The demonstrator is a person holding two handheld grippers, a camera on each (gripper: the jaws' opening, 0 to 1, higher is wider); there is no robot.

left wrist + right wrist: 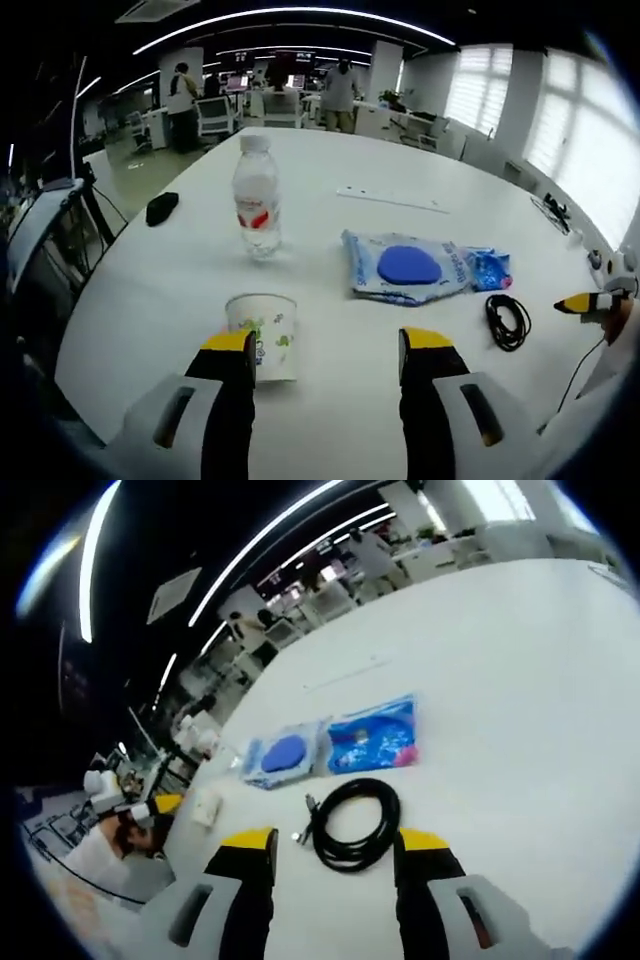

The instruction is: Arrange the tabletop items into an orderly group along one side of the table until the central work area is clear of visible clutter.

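my R gripper (332, 848) wide open, empty | coiled cable (352, 823) dead ahead betw tips, nearer R | L gripper (327, 345) open, empty, paper cup (264, 334) by its L tip

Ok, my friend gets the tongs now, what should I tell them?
Left tongs: open, holding nothing, right behind the paper cup.
Right tongs: open, holding nothing, over the black cable.
On the white table: bottle upright past the cup, blue packets side by side, black pouch near the far edge.
Done: nothing grouped yet, things are spread across the middle.
Left: move everything to one side in a tidy row.
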